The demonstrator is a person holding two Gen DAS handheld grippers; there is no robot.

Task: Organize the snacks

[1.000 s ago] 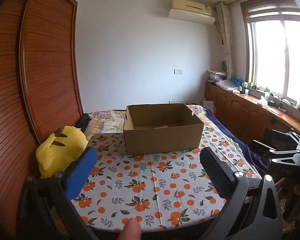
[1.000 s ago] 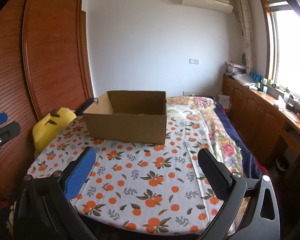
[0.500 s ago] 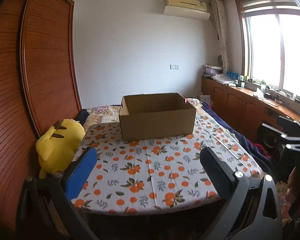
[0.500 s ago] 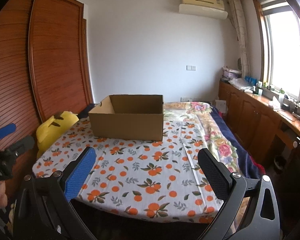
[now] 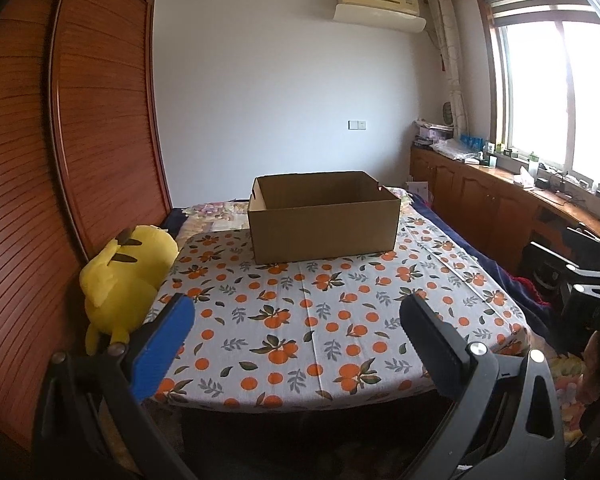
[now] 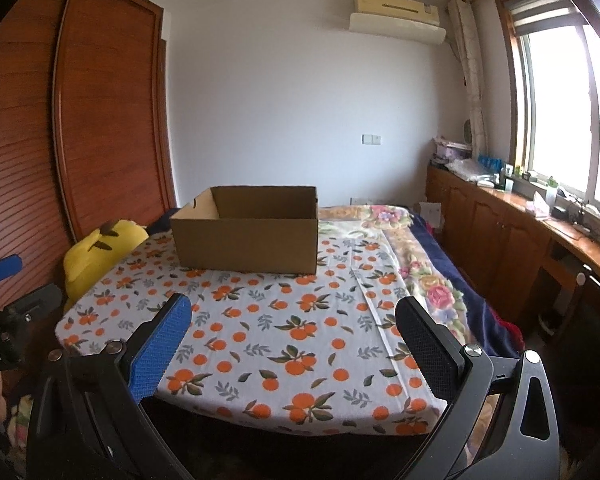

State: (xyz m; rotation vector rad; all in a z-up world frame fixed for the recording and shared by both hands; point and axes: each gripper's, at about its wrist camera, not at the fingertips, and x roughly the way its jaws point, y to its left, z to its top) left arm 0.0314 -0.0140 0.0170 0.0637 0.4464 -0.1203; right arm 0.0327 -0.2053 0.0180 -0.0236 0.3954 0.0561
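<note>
An open brown cardboard box (image 5: 324,224) (image 6: 246,238) stands at the far end of a table covered with an orange-print cloth (image 5: 320,320) (image 6: 284,332). Its inside is hidden from this low angle, and no snacks show on the cloth. My left gripper (image 5: 296,320) is open, held off the table's near edge with nothing between its fingers. My right gripper (image 6: 292,318) is open too, also short of the near edge and empty. Each gripper shows at the side of the other's view.
A yellow plush toy (image 5: 124,276) (image 6: 96,256) sits at the table's left side against a wooden slatted wardrobe (image 5: 60,180). Behind the table lies a bed with a floral quilt (image 6: 396,248). A wooden cabinet counter (image 6: 512,232) runs under the window on the right.
Both grippers have pulled back and lowered away from the table, so the box looks farther and the table's near edge now shows. Both stayed open.
</note>
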